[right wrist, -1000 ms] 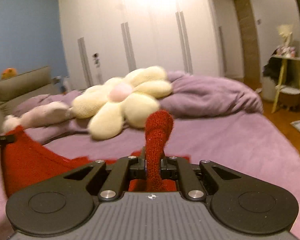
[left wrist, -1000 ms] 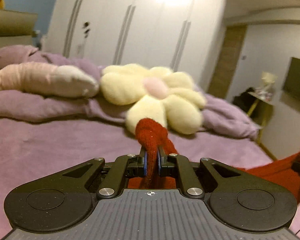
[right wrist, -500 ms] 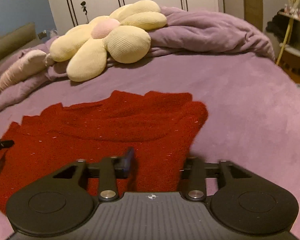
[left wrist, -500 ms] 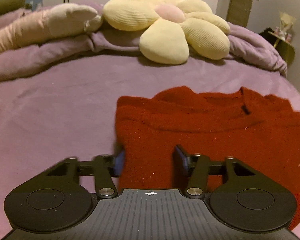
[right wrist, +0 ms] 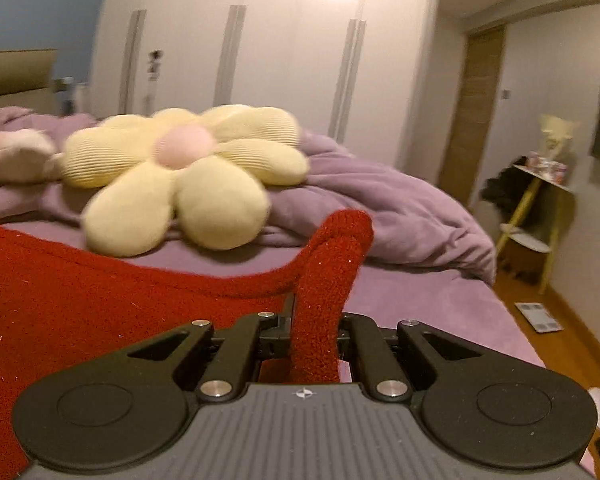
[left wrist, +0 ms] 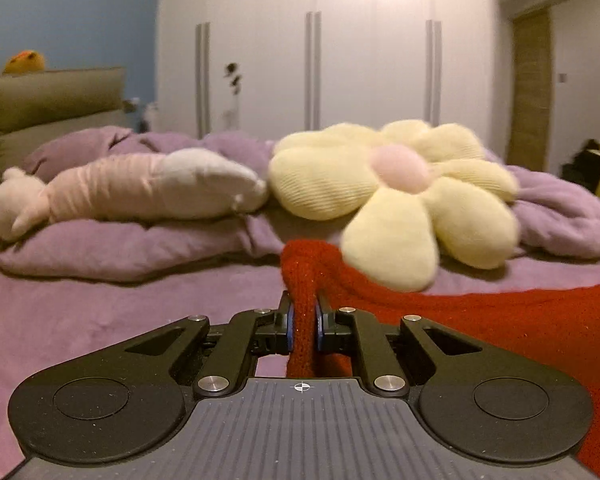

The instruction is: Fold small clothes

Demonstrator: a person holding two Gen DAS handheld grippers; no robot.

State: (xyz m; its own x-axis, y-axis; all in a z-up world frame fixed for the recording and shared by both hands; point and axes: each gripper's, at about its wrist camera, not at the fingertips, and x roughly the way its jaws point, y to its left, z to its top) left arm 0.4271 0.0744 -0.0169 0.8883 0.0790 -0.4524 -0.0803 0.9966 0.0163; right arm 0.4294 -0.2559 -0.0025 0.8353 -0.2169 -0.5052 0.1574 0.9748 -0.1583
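A red knitted sweater [left wrist: 500,328] hangs stretched between my two grippers above the purple bed [left wrist: 100,312]. My left gripper [left wrist: 303,312] has its jaws closing tight on a bunched corner of the knit, which sticks up past the pads; the cloth runs off to the right. In the right wrist view the same sweater [right wrist: 100,300] spreads to the left. There my right gripper [right wrist: 315,316] has its jaws closing on another bunched corner that rises above them. The sweater's lower part is hidden behind both gripper bodies.
A cream flower cushion [left wrist: 392,200] and a long pink plush [left wrist: 140,188] lie on the rumpled purple duvet [right wrist: 400,216] at the far side of the bed. White wardrobes stand behind. A yellow-legged side table [right wrist: 540,208] stands past the bed's right edge.
Half a second ago both grippers stood open over the sweater lying flat on the bed. Now each has shut on a corner of it, and the cloth between them is lifted.
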